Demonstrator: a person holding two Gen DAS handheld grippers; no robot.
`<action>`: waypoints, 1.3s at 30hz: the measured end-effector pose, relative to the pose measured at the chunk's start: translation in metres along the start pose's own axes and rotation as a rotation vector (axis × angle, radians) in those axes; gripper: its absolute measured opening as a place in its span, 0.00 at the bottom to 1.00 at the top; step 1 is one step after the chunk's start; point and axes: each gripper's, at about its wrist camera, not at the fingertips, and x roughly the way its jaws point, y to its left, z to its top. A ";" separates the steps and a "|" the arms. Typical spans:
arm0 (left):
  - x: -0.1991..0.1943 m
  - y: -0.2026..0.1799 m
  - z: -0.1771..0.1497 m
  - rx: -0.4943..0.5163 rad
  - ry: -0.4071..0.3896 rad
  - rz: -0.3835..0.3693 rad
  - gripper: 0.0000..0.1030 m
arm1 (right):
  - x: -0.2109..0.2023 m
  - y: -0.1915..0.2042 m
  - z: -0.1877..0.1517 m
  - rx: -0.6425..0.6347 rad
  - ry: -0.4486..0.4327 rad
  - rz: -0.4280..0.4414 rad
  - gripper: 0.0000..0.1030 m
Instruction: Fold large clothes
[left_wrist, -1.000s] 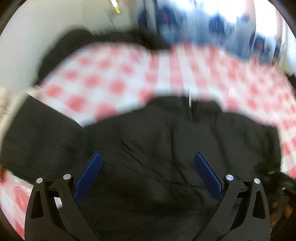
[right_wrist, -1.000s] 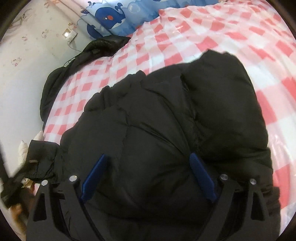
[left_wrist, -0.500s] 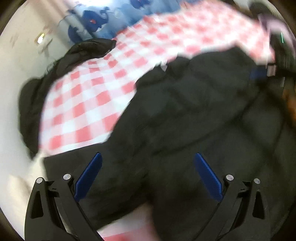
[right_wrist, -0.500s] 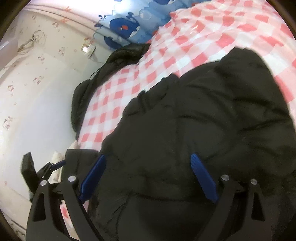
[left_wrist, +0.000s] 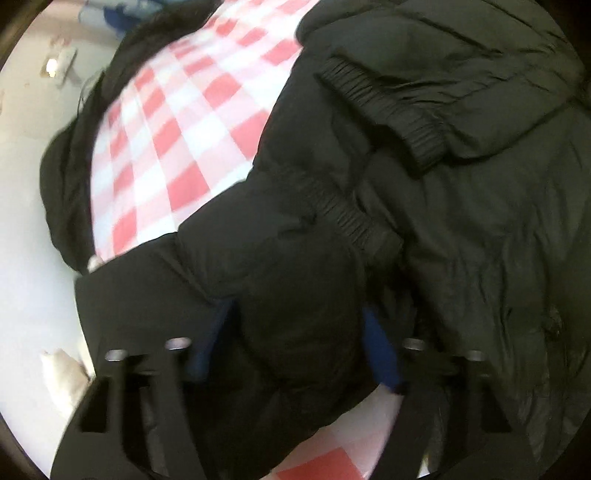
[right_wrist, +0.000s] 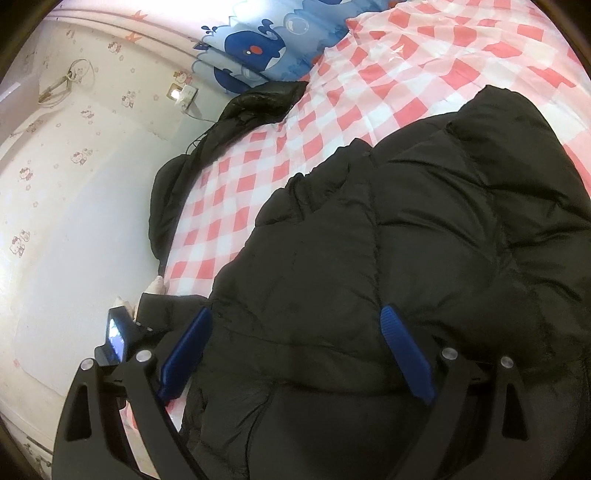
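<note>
Black quilted puffer jacket (right_wrist: 424, 258) spread on red-white checked bed sheet (right_wrist: 332, 122). Left tool (left_wrist: 295, 350) straddles puffy sleeve (left_wrist: 295, 280), grip unclear; sleeve axis runs up-right. Right tool (right_wrist: 295, 347) spread above body.

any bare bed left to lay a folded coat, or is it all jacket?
Bare checked sheet lies beyond the black jacket, bordered by the whale-print cloth and the second dark coat along the wall edge. Crowded near both grippers: jacket fills it.
</note>
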 end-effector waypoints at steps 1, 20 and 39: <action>0.001 0.007 0.001 -0.039 0.011 -0.017 0.17 | 0.000 0.000 0.000 0.000 -0.001 0.002 0.86; -0.247 0.052 0.061 -0.502 -0.661 -0.559 0.03 | -0.029 -0.003 0.009 0.126 -0.007 0.166 0.86; -0.157 -0.188 0.217 -0.390 -0.525 -0.953 0.03 | -0.078 -0.107 0.047 0.530 -0.157 0.496 0.92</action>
